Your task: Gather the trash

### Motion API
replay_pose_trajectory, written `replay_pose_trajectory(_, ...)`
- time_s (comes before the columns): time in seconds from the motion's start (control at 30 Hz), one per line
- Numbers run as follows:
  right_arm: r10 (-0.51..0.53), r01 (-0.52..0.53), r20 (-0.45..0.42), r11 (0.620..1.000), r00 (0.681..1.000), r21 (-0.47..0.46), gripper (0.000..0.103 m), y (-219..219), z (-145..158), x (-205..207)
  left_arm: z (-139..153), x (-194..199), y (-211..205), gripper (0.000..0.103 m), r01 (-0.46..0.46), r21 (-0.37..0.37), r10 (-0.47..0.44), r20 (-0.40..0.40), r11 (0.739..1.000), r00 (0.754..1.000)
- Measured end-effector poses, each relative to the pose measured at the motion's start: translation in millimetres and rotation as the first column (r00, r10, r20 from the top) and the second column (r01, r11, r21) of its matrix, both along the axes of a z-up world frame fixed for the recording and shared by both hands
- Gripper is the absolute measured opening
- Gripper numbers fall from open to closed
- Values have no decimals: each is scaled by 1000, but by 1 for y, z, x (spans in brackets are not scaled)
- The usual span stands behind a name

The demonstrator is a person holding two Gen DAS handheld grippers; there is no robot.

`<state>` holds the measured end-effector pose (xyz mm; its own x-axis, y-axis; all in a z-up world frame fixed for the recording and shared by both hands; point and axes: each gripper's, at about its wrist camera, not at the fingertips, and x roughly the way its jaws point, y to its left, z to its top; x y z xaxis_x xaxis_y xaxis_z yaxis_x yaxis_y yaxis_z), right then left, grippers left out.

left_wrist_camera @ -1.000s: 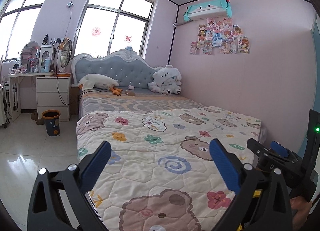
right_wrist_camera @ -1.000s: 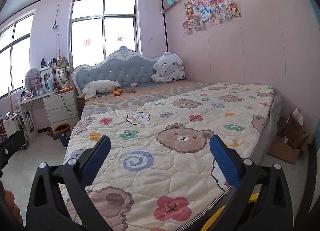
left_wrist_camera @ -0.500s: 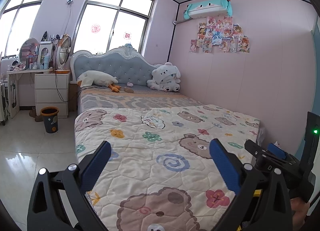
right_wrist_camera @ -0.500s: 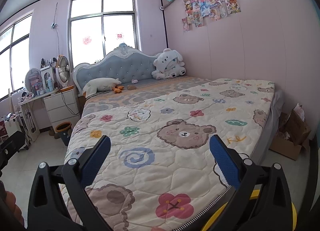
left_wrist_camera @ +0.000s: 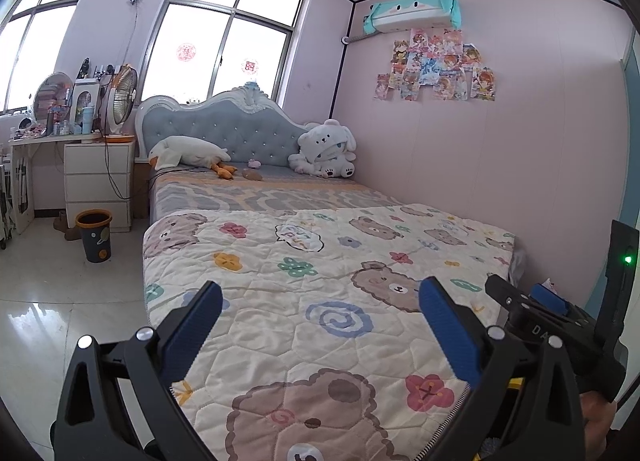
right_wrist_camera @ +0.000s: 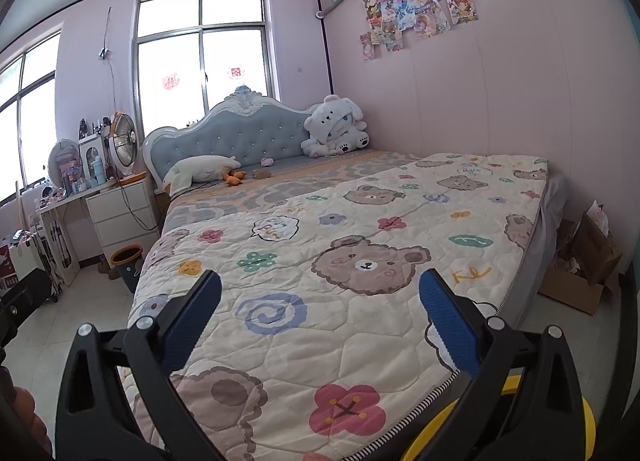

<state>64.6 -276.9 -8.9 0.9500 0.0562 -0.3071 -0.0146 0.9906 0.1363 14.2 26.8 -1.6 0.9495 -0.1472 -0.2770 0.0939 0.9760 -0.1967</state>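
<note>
Two letters "DA" legible on right gripper [left_wrist_camera: 536, 317]; rest hidden.

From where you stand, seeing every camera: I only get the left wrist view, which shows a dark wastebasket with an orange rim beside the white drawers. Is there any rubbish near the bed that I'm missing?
Observer: Yes. The right wrist view shows an open brown cardboard box on the floor by the foot corner of the bed, near the pink wall, with pale crumpled paper in it.
Operator: Is the right-hand tool carrying anything yet?
Observer: No. The right gripper is open, with nothing between its blue pads, above the bear-patterned quilt.
</note>
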Motion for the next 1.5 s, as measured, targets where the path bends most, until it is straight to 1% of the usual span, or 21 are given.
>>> replay_pose_trajectory(0.93, -21, 22, -14, 1000, 1000, 18, 95, -7, -2, 0, -4, 3, -9, 95, 22, 0, -22, -9, 1000, 1000)
replay_pose_trajectory(1.37, -30, 30, -21, 999, 999, 24, 95, -11, -7, 2, -6, 4, -12, 95, 27, 14, -26, -16, 1000, 1000)
replay_pose_trajectory(1.5, -33, 33, -26, 999, 999, 29, 95, -12, -8, 3, -6, 6, -9, 95, 42, -5, -42, -27, 999, 999)
